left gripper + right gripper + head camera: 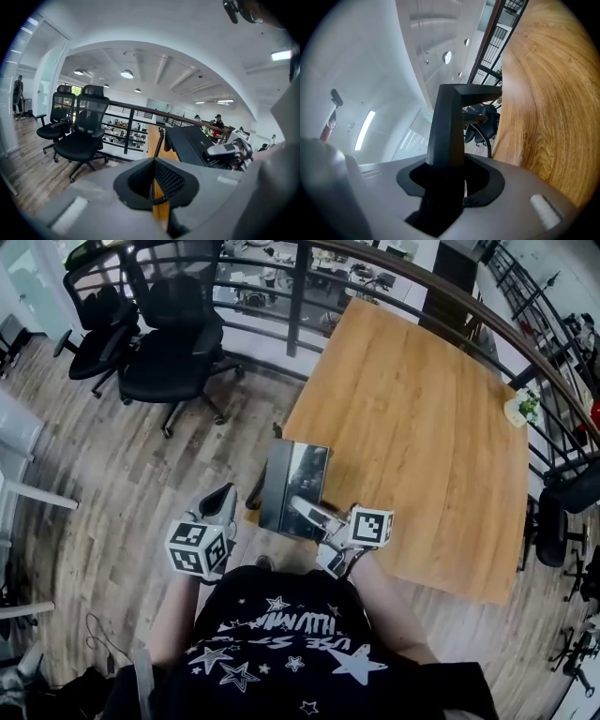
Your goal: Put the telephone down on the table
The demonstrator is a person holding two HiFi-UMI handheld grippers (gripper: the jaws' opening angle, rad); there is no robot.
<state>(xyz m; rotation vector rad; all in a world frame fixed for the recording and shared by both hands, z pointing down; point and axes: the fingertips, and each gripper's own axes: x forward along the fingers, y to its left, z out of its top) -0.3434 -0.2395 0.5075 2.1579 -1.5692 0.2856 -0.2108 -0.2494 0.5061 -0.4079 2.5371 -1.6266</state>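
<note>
White lettering on the person's shirt [281, 652] is too warped to read.

A grey-brown wood-plank floor [112, 484] fills the left half of the head view. 2 black mesh-backed office chairs on castors [173, 343] stand side by side at the upper left. A dark metal railing with horizontal bars [300, 296] curves along the top and down the right edge. A light-brown rectangular wooden table [422, 427] sits right of centre, with a small green plant in a white pot [520, 407] at its right edge. In the left gripper view, round recessed lights [126, 73] dot the white ceiling [178, 37].
</note>
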